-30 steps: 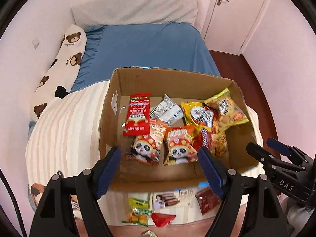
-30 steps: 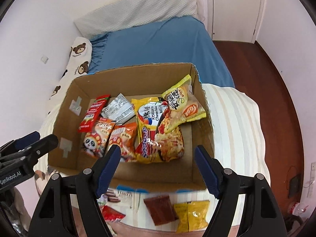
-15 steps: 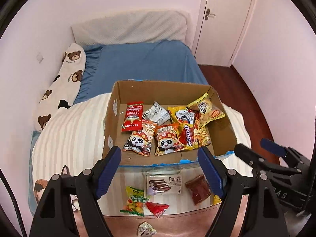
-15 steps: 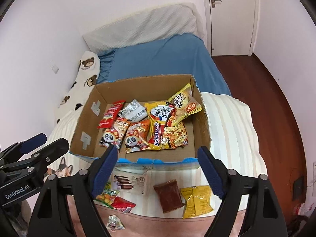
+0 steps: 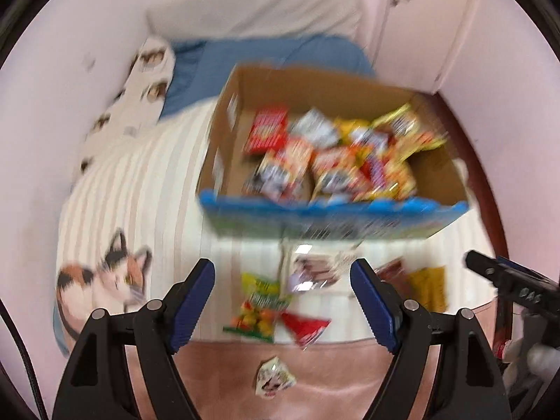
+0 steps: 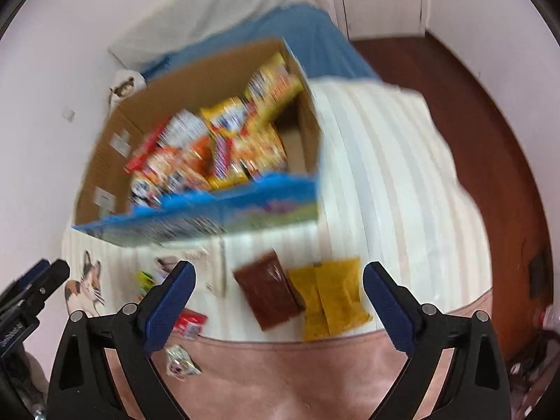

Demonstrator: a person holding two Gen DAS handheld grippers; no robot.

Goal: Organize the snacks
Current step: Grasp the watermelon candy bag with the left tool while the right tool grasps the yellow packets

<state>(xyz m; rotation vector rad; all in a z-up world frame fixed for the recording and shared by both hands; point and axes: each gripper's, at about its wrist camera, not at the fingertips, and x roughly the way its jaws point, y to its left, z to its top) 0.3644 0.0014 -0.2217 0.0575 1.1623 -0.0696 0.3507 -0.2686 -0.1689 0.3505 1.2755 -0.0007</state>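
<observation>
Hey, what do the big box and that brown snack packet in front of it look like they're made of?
Box: looks like cardboard, matte brown inside, with a printed blue outer face. Brown packet: probably plastic film, fairly dull; blur hides any print or sheen.

blurred frame, left gripper (image 5: pixel 281 273) jaws wide apart above loose snack packets (image 5: pixel 259 309) near bed's (image 5: pixel 140 189) foot edge, cardboard box (image 5: pixel 437 178) full of snacks beyond, right gripper (image 5: pixel 507 280) tip at right, state unclear
</observation>
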